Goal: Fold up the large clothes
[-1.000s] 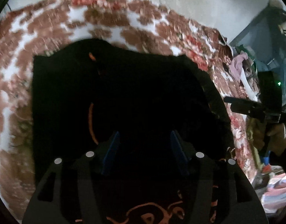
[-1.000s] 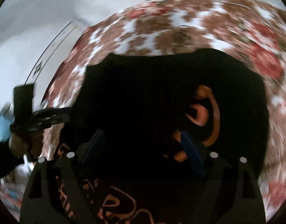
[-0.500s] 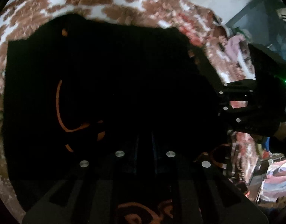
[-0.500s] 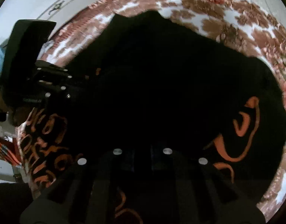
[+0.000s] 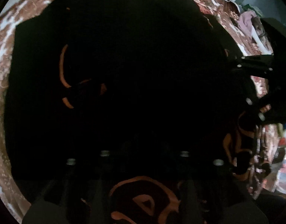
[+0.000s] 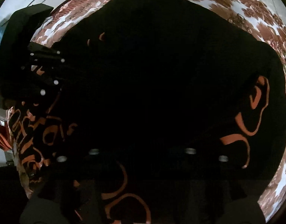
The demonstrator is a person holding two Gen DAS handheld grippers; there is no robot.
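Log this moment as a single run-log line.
stage: mid-fold | garment: black garment with orange print on floral sheet | left gripper: at garment edge, jaws unclear | right gripper: same

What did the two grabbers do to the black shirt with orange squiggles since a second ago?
Both grippers moved down and forward onto the black garment, which now fills each view. One second ago their blue fingers stood open above it; now the fingers are lost in the dark cloth, so a grip cannot be confirmed. The right gripper came closer to the left gripper. The garment stayed spread on the floral cover.
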